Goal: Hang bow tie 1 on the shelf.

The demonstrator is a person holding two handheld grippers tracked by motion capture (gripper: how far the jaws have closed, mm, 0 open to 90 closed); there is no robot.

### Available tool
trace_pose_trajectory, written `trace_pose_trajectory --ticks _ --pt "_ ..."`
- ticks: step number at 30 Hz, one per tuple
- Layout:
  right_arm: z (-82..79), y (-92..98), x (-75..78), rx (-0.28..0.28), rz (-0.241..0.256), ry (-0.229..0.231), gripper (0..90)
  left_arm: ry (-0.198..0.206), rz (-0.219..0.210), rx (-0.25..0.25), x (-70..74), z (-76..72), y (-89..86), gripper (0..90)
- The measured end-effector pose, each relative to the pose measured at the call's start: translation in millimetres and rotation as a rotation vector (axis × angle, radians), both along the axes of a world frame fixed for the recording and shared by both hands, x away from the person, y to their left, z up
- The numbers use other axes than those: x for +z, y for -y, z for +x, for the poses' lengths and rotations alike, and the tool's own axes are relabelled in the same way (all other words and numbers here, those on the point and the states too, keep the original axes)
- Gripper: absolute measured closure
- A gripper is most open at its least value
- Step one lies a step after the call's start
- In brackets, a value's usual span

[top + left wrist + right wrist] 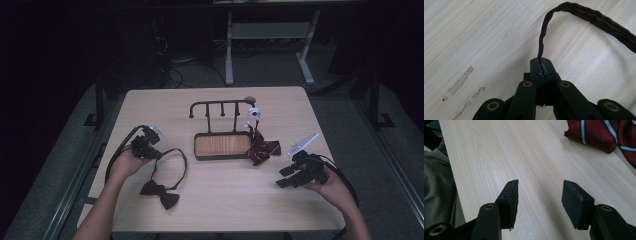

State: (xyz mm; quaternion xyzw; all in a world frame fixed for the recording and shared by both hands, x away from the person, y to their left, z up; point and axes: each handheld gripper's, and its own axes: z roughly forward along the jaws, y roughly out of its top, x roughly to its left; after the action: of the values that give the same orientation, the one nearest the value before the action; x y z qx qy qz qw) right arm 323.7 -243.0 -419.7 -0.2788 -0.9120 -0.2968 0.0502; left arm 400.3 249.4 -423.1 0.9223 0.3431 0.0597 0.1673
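Dark brown bow tie point(161, 194) flat on desk point(225, 210), front left. Left tool point(145, 145) pinches its neck strap point(543, 35), likely to lift loop toward hook rack point(220, 107). Right tool point(540, 195) spread, empty, near striped tie point(609, 135).

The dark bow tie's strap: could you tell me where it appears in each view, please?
High view: the strap loops left of centre, from the left gripper to the bow.
Left gripper view: it rises from the shut jaws, arching to upper right.
Right gripper view: not in it.
Shared landmark: the pale wooden table.
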Motion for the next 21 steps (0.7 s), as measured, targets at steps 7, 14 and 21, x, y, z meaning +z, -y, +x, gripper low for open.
trace_pose_trajectory --ticks 7,14,21 --pt "0.6 -0.3 -0.7 0.0 -0.002 0.003 47.3 0.015 0.007 -0.044 14.4 -6.1 5.3 90.0" --pt "1.3 3.0 -0.7 -0.001 0.002 0.01 47.5 0.027 -0.008 -0.073 28.5 -13.0 8.1 89.9" --pt "0.8 4.2 -0.9 -0.01 -0.003 0.003 47.5 0.055 -0.005 -0.105 43.5 -18.8 11.6 89.9"
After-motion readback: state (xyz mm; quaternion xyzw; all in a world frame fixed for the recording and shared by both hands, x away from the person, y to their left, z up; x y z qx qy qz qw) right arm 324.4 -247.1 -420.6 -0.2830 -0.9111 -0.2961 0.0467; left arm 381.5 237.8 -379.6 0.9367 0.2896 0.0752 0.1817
